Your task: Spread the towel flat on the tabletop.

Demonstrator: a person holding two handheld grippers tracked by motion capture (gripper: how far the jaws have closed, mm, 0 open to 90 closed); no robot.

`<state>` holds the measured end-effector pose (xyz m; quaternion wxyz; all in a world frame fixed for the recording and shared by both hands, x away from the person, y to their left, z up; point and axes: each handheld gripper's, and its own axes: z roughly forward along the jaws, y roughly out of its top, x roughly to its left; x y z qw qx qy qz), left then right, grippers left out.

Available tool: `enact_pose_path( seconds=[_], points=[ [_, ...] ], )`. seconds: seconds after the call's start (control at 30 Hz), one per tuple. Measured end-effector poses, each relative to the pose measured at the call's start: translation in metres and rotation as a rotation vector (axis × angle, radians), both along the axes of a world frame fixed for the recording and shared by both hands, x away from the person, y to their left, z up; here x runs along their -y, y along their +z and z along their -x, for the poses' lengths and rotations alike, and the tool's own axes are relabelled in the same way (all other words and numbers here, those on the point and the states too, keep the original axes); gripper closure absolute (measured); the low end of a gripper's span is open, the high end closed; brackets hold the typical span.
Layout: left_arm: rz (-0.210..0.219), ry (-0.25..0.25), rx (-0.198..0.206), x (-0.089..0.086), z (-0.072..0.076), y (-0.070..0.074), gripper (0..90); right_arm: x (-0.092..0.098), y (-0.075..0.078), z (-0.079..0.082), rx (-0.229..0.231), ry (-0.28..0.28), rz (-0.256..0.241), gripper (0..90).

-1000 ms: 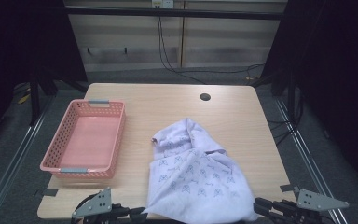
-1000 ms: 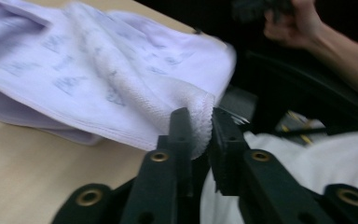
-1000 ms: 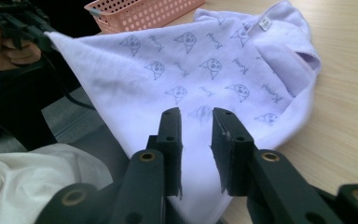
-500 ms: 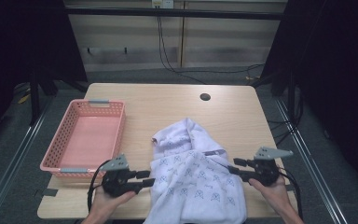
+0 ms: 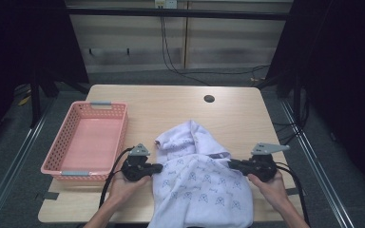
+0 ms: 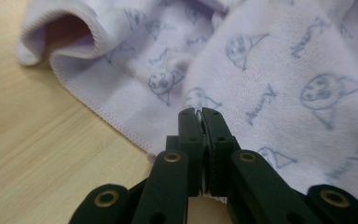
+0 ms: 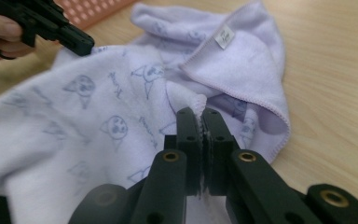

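Left gripper point(image 5: 158, 167): shut on towel point(image 5: 204, 185) edge, cloth spreading ahead of its jaws and to their right. Right gripper point(image 5: 233, 164): clamped on a towel fold, a white tag point(image 7: 224, 36) ahead. Basket point(image 5: 57, 159) just beyond left gripper, on table point(image 5: 171, 102).

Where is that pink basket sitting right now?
In the high view, the pink basket sits on the left part of the table, just left of the left claw and the lilac towel.

The towel point(image 5: 202, 183) lies on the table point(image 5: 171, 102) right of the basket point(image 5: 88, 142), overhanging the near edge.
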<state>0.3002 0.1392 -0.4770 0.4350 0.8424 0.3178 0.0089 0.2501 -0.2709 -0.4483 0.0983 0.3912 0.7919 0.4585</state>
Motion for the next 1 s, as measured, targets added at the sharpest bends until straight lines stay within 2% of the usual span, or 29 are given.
enact_pose_path(
  seconds=[0.03,0.07,0.13,0.2,0.27,0.33,0.37,0.4,0.43,0.47,0.5,0.53,0.57,0.6,0.63,0.67,0.7,0.77,0.83,0.87,0.93,0.97,1.0],
  points=[
    [0.043,-0.021,-0.012,-0.007,0.004,0.003,87.8,0.006,0.005,0.008,0.011,-0.003,-0.021,87.5],
    [0.064,-0.023,-0.005,-0.012,0.009,0.006,87.9,0.013,0.009,0.018,0.013,-0.013,-0.049,87.5],
    [0.085,-0.045,-0.015,-0.020,0.020,0.009,88.0,0.023,0.012,0.035,0.015,-0.041,-0.057,87.6],
    [0.088,-0.066,-0.009,-0.027,0.037,0.012,88.0,0.031,0.010,0.051,-0.004,-0.048,-0.082,87.5],
    [0.100,-0.089,-0.010,-0.033,0.055,0.015,87.9,0.036,0.004,0.068,-0.019,-0.065,-0.067,87.5],
    [0.092,-0.098,-0.006,-0.041,0.071,0.016,87.8,0.042,0.000,0.084,-0.032,-0.100,-0.063,87.5],
    [0.102,-0.099,-0.010,-0.047,0.079,0.016,87.8,0.046,-0.001,0.091,-0.034,-0.110,-0.053,87.6],
    [0.116,-0.106,-0.014,-0.053,0.085,0.017,87.9,0.051,-0.001,0.098,-0.023,-0.156,-0.024,87.6],
    [0.134,-0.110,-0.021,-0.058,0.092,0.017,87.9,0.059,-0.001,0.105,-0.027,-0.187,-0.036,87.6],
    [0.158,-0.123,-0.041,-0.061,0.099,0.016,87.8,0.066,-0.001,0.111,-0.035,-0.181,-0.063,87.5],
    [0.173,-0.147,-0.059,-0.060,0.106,0.016,87.8,0.070,-0.001,0.116,-0.028,-0.189,-0.054,87.5],
    [0.148,-0.178,-0.055,-0.056,0.115,0.016,87.6,0.070,0.000,0.122,-0.028,-0.203,-0.044,87.5],
    [0.106,-0.207,-0.054,-0.051,0.121,0.017,87.2,0.069,0.000,0.126,-0.025,-0.184,-0.046,86.6],
    [0.101,-0.221,-0.050,-0.048,0.125,0.017,84.4,0.068,0.001,0.129,-0.001,-0.153,-0.055,83.0],
    [0.118,-0.218,-0.046,-0.046,0.127,0.018,76.7,0.067,0.001,0.130,-0.009,-0.130,-0.058,74.8],
    [0.121,-0.225,-0.042,-0.046,0.125,0.019,73.7,0.066,0.002,0.129,-0.009,-0.127,-0.053,69.8],
    [0.125,-0.219,-0.027,-0.045,0.120,0.021,68.7,0.065,0.003,0.128,0.013,-0.142,-0.052,63.8],
    [0.159,-0.179,-0.030,-0.044,0.105,0.023,63.7,0.062,0.006,0.121,0.034,-0.142,-0.047,56.6],
    [0.143,-0.137,-0.008,-0.037,0.086,0.022,64.3,0.056,0.006,0.106,0.027,-0.117,-0.054,56.8],
    [0.144,-0.126,-0.020,-0.031,0.072,0.019,65.4,0.051,0.005,0.097,0.026,-0.103,-0.039,56.5],
    [0.113,-0.094,-0.006,-0.021,0.056,0.013,66.9,0.039,0.000,0.076,0.002,-0.067,-0.043,55.8],
    [0.097,-0.098,-0.033,-0.014,0.047,0.008,64.8,0.032,-0.003,0.066,-0.012,-0.042,-0.030,54.3],
    [0.042,-0.103,-0.040,-0.003,0.035,0.001,61.9,0.025,-0.006,0.056,-0.025,-0.027,-0.012,53.9]
  ],
)
